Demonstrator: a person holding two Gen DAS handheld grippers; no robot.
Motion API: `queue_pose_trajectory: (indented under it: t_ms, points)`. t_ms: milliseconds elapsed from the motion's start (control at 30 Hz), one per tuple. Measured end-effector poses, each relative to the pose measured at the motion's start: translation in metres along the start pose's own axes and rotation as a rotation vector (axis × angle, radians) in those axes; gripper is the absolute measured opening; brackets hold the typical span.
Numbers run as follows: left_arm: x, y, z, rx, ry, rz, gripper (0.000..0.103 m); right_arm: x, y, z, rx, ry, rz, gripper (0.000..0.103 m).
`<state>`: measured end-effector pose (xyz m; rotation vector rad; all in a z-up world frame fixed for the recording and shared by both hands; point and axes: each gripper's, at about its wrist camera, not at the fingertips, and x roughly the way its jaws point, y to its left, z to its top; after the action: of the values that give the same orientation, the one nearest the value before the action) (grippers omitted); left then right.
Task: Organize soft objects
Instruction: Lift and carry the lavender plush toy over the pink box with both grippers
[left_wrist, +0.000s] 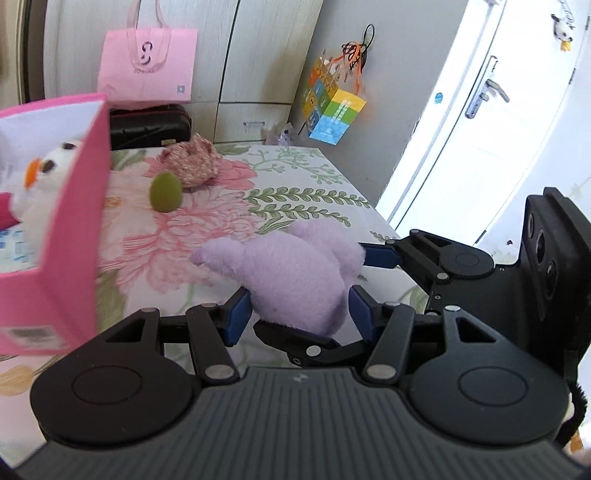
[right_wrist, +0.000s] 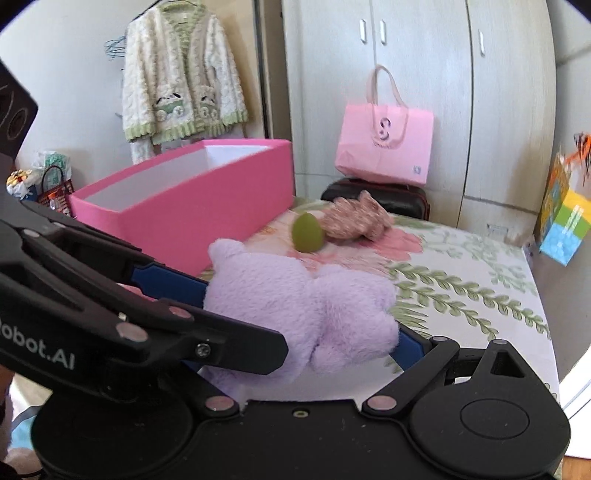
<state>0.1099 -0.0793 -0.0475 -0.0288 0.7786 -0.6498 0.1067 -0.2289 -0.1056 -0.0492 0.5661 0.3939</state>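
Bedroom: bed (right_wrist: 461, 280), wardrobe (right_wrist: 424, 92) (home)

I see the box (left_wrist: 70, 236) at the bed's (left_wrist: 303, 173) left, a toy (left_wrist: 44, 177) inside. The egg (left_wrist: 165, 192) lies right of it, the pouch (left_wrist: 192, 160) just behind, the plush (left_wrist: 291, 277) nearest me.

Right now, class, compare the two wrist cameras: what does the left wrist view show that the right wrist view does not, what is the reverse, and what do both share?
Only the left wrist view shows a white plush with an orange beak inside the pink box and a white door with a lever handle.

Only the right wrist view shows a cream cardigan hanging on the wall.

Both show the purple plush gripped by the left gripper and right gripper, the green egg-shaped sponge, the pink floral fabric piece and the pink paper bag.
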Motion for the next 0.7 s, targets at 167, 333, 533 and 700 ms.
queue_pose_trajectory:
  t_ms: [167,333,533,700]
  points:
    - [-0.048,0.01,-0.006,-0.002,-0.025,0.022,0.056,-0.018,0.04,0.013,-0.028,-0.022,0.028,0.098]
    - [-0.09,0.026,-0.003,-0.007,-0.072,0.062,0.056,-0.026,0.077,0.033,-0.078,-0.054,0.057,0.098]
    - [-0.127,0.052,0.011,-0.014,-0.14,0.127,0.056,-0.018,0.112,0.067,-0.132,-0.097,0.095,0.098]
    - [-0.136,0.077,0.029,-0.04,-0.178,0.171,0.056,0.004,0.123,0.097,-0.127,-0.112,0.153,0.098]
